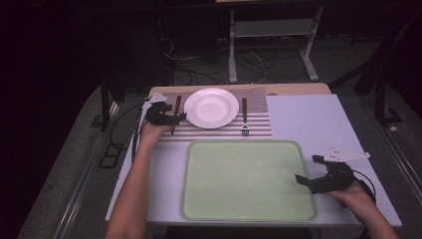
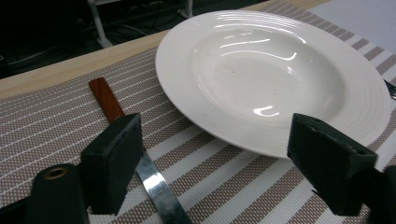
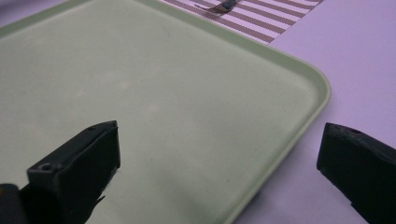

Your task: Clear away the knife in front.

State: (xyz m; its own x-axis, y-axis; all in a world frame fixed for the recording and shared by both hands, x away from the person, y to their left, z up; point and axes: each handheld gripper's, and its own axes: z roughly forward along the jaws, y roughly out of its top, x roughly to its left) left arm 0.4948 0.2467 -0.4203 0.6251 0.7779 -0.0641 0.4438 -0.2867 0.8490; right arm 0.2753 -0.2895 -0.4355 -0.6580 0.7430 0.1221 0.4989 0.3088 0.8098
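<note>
High view: the left gripper, held in the person's left hand, hovers low over the striped placemat at about ten o'clock on the table, its jaws apart and gripping nothing. They straddle the knife, which lies on the mat at nine o'clock from the white plate, red-brown handle pointing away from the person.

Left gripper view, closer in: the knife runs up between the two black jaws, its steel blade passing just beside the left-hand jaw, its handle beyond. No pad presses on it. The plate's near rim sits between the jaws farther off, at about one o'clock from the knife.

At three o'clock from the plate, a fork lies on the same mat, tines toward the person. A pale green tray fills the near middle of the table.

At four o'clock on the table, the right gripper rests in the person's right hand just beside the tray's right edge, jaws spread and empty. Right gripper view: the tray's corner rim lies between the open jaws, with the fork's tines far off at twelve o'clock.
</note>
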